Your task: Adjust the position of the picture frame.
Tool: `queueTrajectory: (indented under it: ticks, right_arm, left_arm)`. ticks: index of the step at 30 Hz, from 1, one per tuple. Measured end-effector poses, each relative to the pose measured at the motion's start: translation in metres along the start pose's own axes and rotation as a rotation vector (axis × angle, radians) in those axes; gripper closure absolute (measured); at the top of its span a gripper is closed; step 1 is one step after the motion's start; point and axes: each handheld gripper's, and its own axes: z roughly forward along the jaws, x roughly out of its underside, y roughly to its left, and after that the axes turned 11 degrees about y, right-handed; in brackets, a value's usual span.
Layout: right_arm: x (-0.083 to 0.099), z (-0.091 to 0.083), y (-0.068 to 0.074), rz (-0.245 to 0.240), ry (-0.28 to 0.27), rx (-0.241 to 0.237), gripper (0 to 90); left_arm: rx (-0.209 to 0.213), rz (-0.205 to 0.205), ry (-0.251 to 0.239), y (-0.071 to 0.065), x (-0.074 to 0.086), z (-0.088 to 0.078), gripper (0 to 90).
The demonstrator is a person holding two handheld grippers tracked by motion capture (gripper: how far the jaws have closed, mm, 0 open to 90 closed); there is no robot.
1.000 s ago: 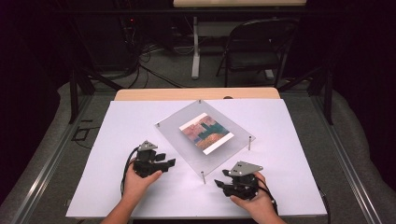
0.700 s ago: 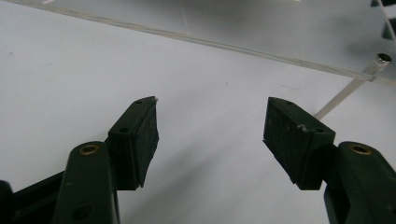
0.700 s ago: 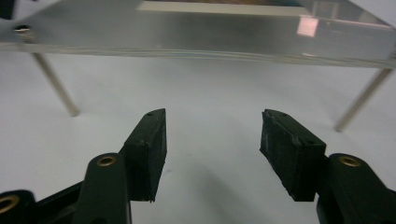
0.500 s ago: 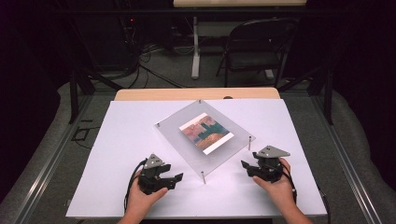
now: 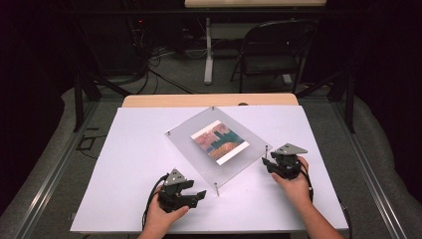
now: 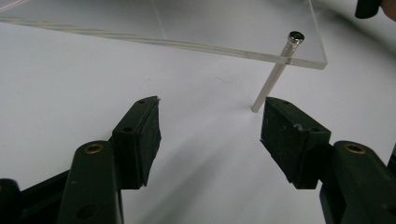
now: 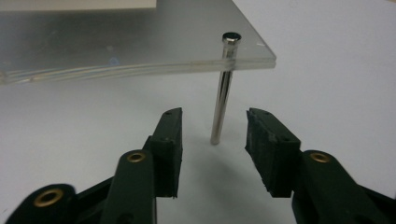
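clear acrylic frame (image 5: pixel 219 144) with print, raised on four metal posts, mid-table; right gripper (image 7: pixel 214 128) jaws just been closing, parted astride right corner post (image 7: pixel 223 88), not gripping; left gripper (image 6: pixel 210 122) jaws wide, empty, near front post (image 6: pixel 275 74); nothing grasped yet

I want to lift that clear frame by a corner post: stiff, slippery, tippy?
The clear frame looks like rigid acrylic, so probably stiff. Its thin metal posts look polished, likely slippery between the open right gripper jaws. Lifting one corner may tilt it.
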Motion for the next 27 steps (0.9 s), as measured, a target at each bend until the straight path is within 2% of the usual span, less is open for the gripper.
queueTrajectory:
  ticks: [1, 2, 3, 4, 7, 9, 10, 11, 15, 20, 23, 27]
  right_arm:
    - [-0.003, 0.004, -0.002, -0.009, -0.006, 0.003, 62.4]
    - [-0.003, 0.004, -0.002, -0.009, -0.006, 0.003, 62.4]
    - [-0.006, 0.008, -0.003, -0.009, -0.007, 0.000, 67.2]
    - [-0.006, 0.008, -0.003, -0.009, -0.007, 0.000, 67.2]
    - [-0.010, 0.011, -0.003, 0.001, -0.009, -0.033, 75.9]
    - [-0.011, 0.011, -0.003, 0.001, 0.000, -0.013, 82.8]
    - [-0.011, 0.011, -0.003, 0.001, 0.000, -0.013, 82.8]
    - [-0.010, 0.011, -0.006, 0.026, -0.011, -0.026, 85.4]
    - [-0.009, 0.010, -0.006, 0.038, -0.009, -0.033, 85.6]
    - [-0.009, 0.009, -0.005, 0.051, -0.005, -0.041, 85.8]
    - [-0.009, 0.009, -0.003, 0.054, 0.000, -0.043, 85.8]
    - [-0.008, 0.008, -0.003, 0.056, -0.004, -0.043, 85.8]
  left_arm:
    - [0.007, 0.006, 0.007, -0.001, -0.001, 0.001, 38.3]
    - [0.005, 0.006, 0.003, -0.002, -0.001, 0.003, 38.3]
    - [0.008, 0.021, 0.009, -0.004, -0.001, 0.004, 39.5]
    - [0.008, 0.021, 0.009, -0.004, -0.001, 0.004, 40.1]
    - [0.015, 0.042, 0.012, -0.008, -0.002, 0.007, 41.7]
    - [0.015, 0.055, 0.012, -0.009, -0.002, 0.009, 43.0]
    - [0.015, 0.055, 0.012, -0.009, -0.002, 0.009, 43.4]
    - [0.018, 0.050, 0.014, -0.010, -0.002, 0.010, 44.0]
    - [0.027, 0.046, 0.020, -0.012, -0.002, 0.012, 46.2]
    - [0.044, 0.051, 0.011, -0.015, -0.005, 0.015, 53.6]
    - [0.059, 0.064, 0.007, -0.023, -0.008, 0.019, 58.5]
    - [0.042, 0.072, -0.002, -0.028, -0.010, 0.024, 66.8]
